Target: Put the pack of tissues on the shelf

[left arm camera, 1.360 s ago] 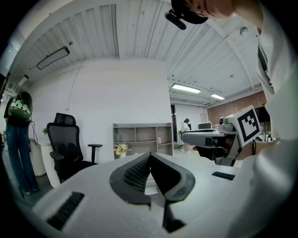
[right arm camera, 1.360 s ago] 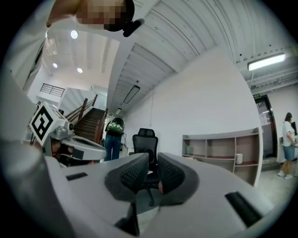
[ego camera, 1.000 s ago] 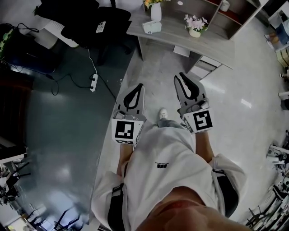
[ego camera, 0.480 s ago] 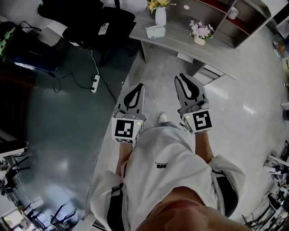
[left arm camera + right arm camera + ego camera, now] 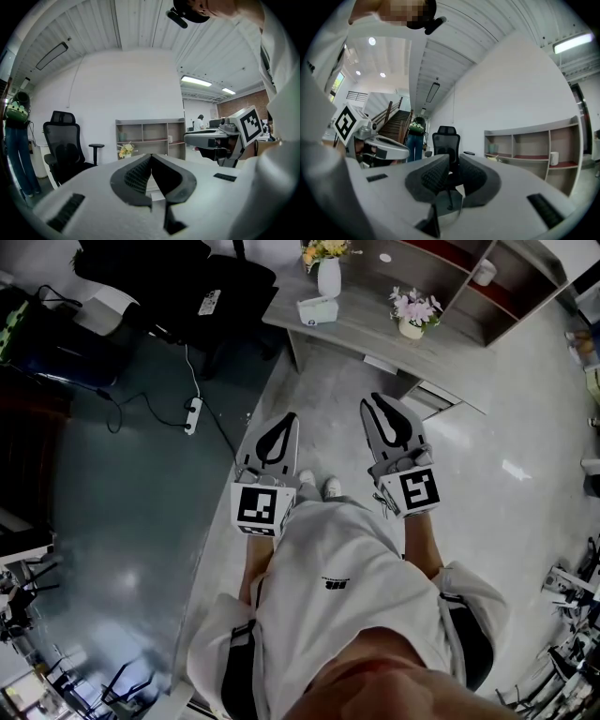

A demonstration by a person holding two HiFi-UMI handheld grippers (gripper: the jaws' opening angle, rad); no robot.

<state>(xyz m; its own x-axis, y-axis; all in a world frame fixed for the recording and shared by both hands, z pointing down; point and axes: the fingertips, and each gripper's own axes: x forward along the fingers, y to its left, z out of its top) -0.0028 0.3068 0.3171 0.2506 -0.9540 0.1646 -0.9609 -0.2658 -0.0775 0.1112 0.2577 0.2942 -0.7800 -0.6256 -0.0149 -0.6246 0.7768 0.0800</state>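
Note:
The pack of tissues [image 5: 317,308], a pale blue-white box, lies on the grey desk [image 5: 375,334] ahead, between a white vase of yellow flowers [image 5: 327,268] and a pot of pink flowers [image 5: 411,320]. The open wooden shelf [image 5: 469,277] stands behind the desk and shows too in the left gripper view [image 5: 150,133] and the right gripper view [image 5: 534,145]. My left gripper [image 5: 290,418] [image 5: 151,158] is shut and empty. My right gripper [image 5: 376,399] [image 5: 454,161] has its jaws a narrow gap apart, with nothing between them. Both point level toward the desk, well short of it.
A black office chair [image 5: 187,287] [image 5: 65,145] stands left of the desk. A power strip [image 5: 193,413] with its cable lies on the dark floor at the left. A person with a green backpack [image 5: 415,138] stands near stairs. White cabinets line the right side.
I have stepped toward the desk, and both grippers have come forward together. Their jaws look the same as before. A second shoe now shows between the grippers.

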